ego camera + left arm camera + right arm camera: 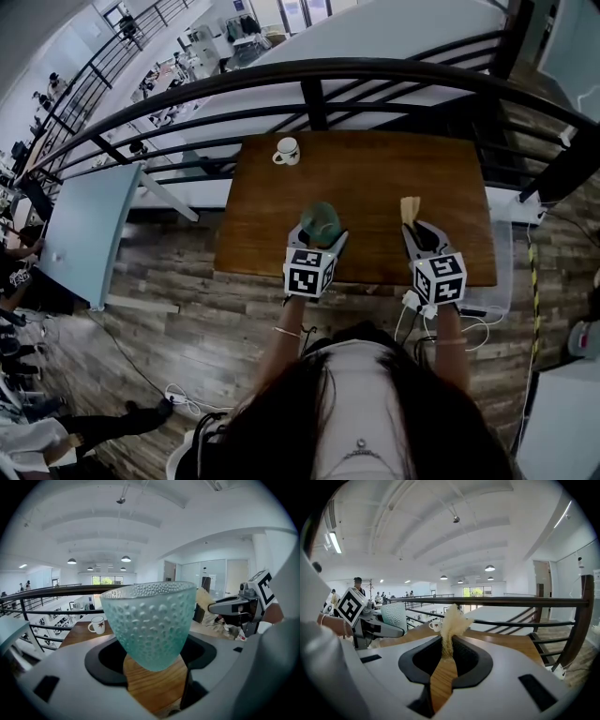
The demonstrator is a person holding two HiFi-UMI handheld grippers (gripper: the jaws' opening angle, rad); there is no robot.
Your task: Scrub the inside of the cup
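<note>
- Black metal railing [309, 75] along the far edge, curving across the head view; open hall with desks below and beyond it.
- Wooden table [375, 178] set right against that railing, both grippers held over its near half.
- Person seen from above at the near edge, one forearm stretched out to each gripper.
- Left gripper [319, 234], marker cube at its rear, over the near-left part of the table; jaws spread wide, pads pressed on either side of the cup's lower half.
- Right gripper [413, 228] level with the left one and well apart from it, over the near-right part of the table; jaws drawn nearly together, pinching the bottom of the scrubbing pad.
- Frosted green glass cup [150, 620], dimpled all over, gripped upright with the mouth up, its base clear of the wood showing beneath it in the left gripper view; visible at the left in the right gripper view [395, 614], sitting at the left gripper's tips.
- White mug [287, 151] with a small dark-red mark, standing alone near the table's far-left edge, just before the railing, well apart from both grippers.
- Tan fibrous scrubbing pad [451, 623], thin and ragged, sticking up out of the right jaws; outside the cup, off to its right, not touching it.
</note>
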